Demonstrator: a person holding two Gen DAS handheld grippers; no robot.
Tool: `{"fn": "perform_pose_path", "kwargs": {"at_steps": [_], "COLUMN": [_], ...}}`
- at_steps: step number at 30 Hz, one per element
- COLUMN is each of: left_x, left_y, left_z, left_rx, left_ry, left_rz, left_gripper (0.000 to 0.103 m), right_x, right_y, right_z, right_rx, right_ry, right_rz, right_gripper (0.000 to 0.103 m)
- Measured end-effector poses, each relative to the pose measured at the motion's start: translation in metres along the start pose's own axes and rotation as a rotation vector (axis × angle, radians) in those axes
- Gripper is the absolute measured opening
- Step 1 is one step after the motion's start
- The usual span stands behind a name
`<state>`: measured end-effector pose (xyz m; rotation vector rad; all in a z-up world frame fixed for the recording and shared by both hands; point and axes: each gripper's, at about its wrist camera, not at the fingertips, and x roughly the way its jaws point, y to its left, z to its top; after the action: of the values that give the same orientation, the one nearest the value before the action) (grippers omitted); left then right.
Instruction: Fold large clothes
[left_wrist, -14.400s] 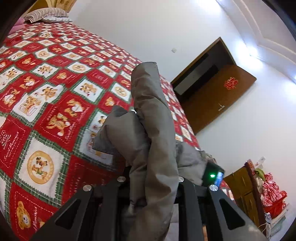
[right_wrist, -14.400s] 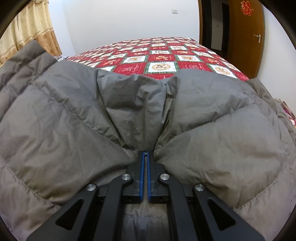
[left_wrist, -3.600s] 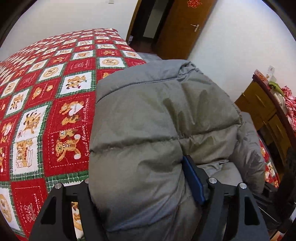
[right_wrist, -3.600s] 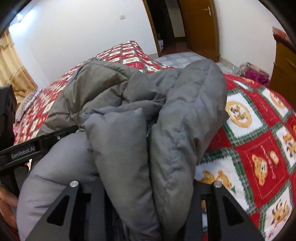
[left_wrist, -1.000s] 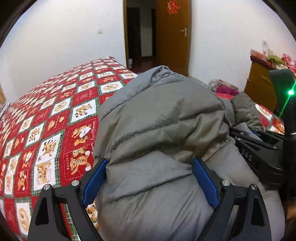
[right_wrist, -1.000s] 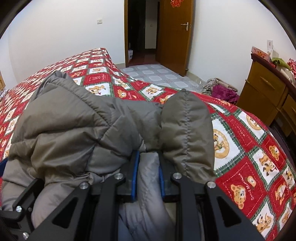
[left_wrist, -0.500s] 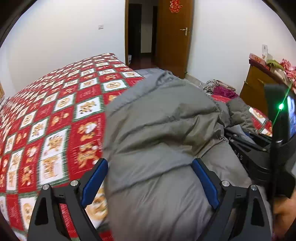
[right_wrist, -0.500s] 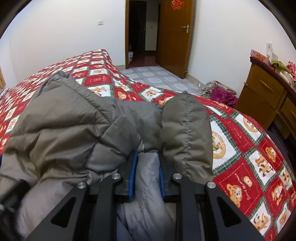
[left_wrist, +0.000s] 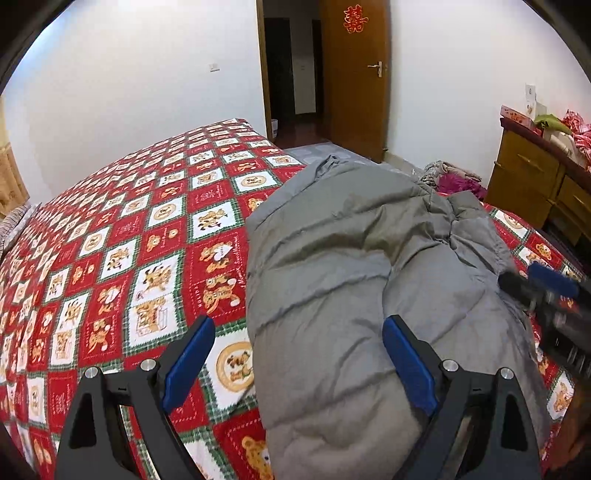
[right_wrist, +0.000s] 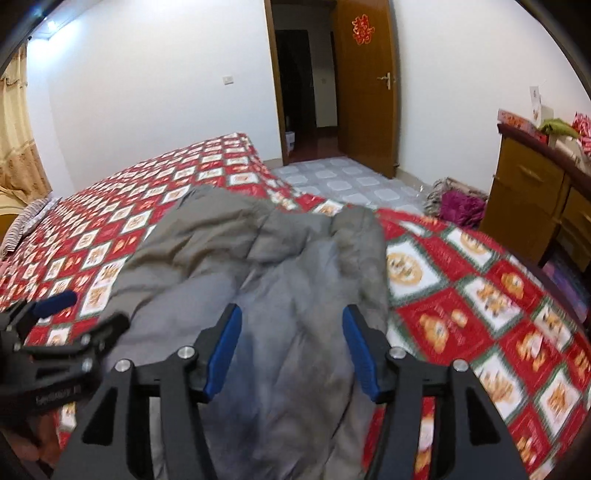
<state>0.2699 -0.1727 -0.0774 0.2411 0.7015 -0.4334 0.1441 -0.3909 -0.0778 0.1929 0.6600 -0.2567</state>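
Folded grey jacket (left_wrist: 343, 280) lies near the bedspread (left_wrist: 122, 236) corner edge, bare to its left.

Grey jacket (left_wrist: 351, 280); red-white bear-check bedspread (left_wrist: 122, 236)

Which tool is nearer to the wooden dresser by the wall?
Right. The right tool, open above the grey jacket, is on the side of the dresser. The left tool, also open, straddles the jacket's opposite edge over the red quilt.
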Motion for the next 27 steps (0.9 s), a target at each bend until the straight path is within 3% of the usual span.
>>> {"fn": "perform_pose_path", "kwargs": {"at_steps": [7, 12, 18, 22, 27], "left_x": [-0.029, -0.053, -0.085, -0.106, -0.142], "left_y": [0.0, -0.002, -0.003, 0.0, 0.003], "left_z": [-0.016, -0.031, -0.056, -0.074, -0.088], "left_rx": [0.019, 0.046, 0.048, 0.023, -0.021], "left_ry": [-0.021, -0.045, -0.06, -0.063, -0.07], "left_rz": [0.034, 0.058, 0.039, 0.037, 0.053], "left_gripper": [0.093, 0.093, 0.093, 0.093, 0.093], "right_x": [-0.006, -0.047, -0.087, -0.109, -0.141], "right_y": [-0.001, -0.004, 0.002, 0.014, 0.024], "right_z": [-0.027, -0.037, -0.053, -0.064, -0.072], "right_rx": [0.033, 0.1, 0.111, 0.074, 0.035], "right_ry": [0.019, -0.032, -0.06, -0.072, -0.112], "right_rz": [-0.015, -0.018, -0.022, -0.021, -0.002], "right_gripper": [0.059, 0.059, 0.064, 0.079, 0.08]}}
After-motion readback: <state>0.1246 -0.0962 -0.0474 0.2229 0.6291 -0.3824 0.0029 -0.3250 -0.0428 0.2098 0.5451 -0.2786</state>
